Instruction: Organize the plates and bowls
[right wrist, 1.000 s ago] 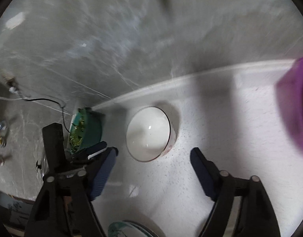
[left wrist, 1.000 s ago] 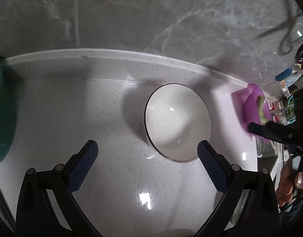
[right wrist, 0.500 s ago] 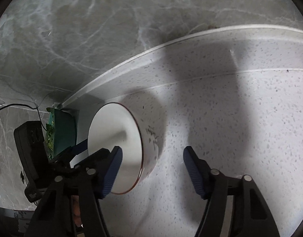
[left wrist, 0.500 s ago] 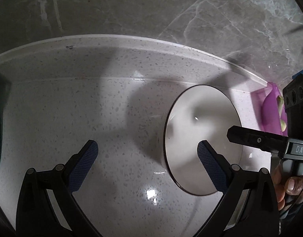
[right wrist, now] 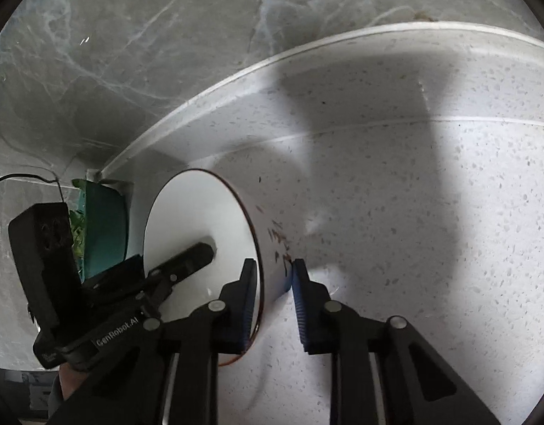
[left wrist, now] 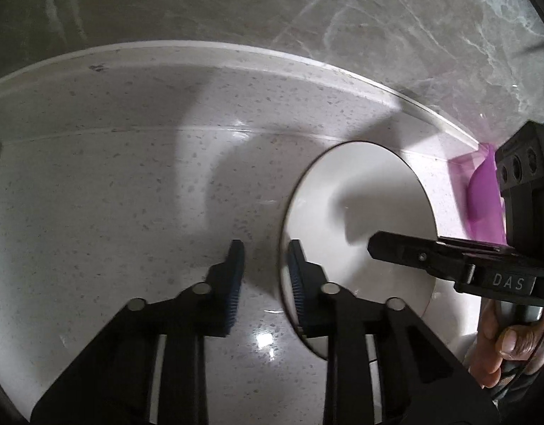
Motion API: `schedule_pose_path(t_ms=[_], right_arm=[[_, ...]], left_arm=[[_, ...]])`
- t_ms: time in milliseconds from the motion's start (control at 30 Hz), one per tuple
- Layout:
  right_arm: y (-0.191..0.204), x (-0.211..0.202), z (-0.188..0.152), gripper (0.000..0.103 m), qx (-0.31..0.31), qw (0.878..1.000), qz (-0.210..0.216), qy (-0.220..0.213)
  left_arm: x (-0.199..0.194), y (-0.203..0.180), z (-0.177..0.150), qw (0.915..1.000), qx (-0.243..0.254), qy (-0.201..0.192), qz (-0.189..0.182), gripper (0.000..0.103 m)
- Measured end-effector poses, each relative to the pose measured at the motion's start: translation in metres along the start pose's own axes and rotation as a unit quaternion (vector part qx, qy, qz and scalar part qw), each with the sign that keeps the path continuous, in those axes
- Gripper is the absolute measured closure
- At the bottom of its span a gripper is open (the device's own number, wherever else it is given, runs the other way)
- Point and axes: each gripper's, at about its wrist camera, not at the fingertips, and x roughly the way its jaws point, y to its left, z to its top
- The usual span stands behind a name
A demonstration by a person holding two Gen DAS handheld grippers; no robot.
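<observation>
A white bowl (left wrist: 360, 194) with a thin dark rim stands on the speckled white counter (left wrist: 112, 212), near the back ledge. My left gripper (left wrist: 265, 248) is shut on the bowl's left rim, one pad inside and one outside. In the right wrist view the same bowl (right wrist: 194, 212) shows reddish markings on its outer wall. My right gripper (right wrist: 275, 264) straddles the opposite rim. Its jaws are closing, and both pads touch the wall between them. The right gripper's inner finger (left wrist: 396, 248) reaches into the bowl, as does the left gripper's finger (right wrist: 194, 255).
A teal bowl (right wrist: 105, 226) with green leaves stands just left of the white bowl by the wall corner. A purple object (left wrist: 484, 198) sits to the right of it. A grey marble wall (left wrist: 272, 7) rises behind the ledge. A hand (left wrist: 498, 347) holds the right gripper.
Both grippers came down onto the white bowl. Their wide-open jaws closed over its opposite rims, the left one in the last half second.
</observation>
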Motion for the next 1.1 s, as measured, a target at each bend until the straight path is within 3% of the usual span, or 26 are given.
schedule_pose_path(t_ms=[300, 633, 1100], right_arm=[[0.0, 0.001, 0.001, 0.083, 0.008, 1.0, -0.001, -0.001], [0.001, -0.027, -0.008, 0.085, 0.009, 1.0, -0.006, -0.012], [0.0, -0.094, -0.057, 0.085, 0.016, 0.999, -0.01, -0.048]], left_arm=[[-0.002, -0.012, 0.002, 1.0, 0.006, 0.005, 0.003, 0.092], [-0.02, -0.037, 0.001, 0.9998, 0.018, 0.002, 0.004, 0.092], [-0.067, -0.117, -0.036, 0.9971, 0.075, -0.005, -0.003, 0.091]])
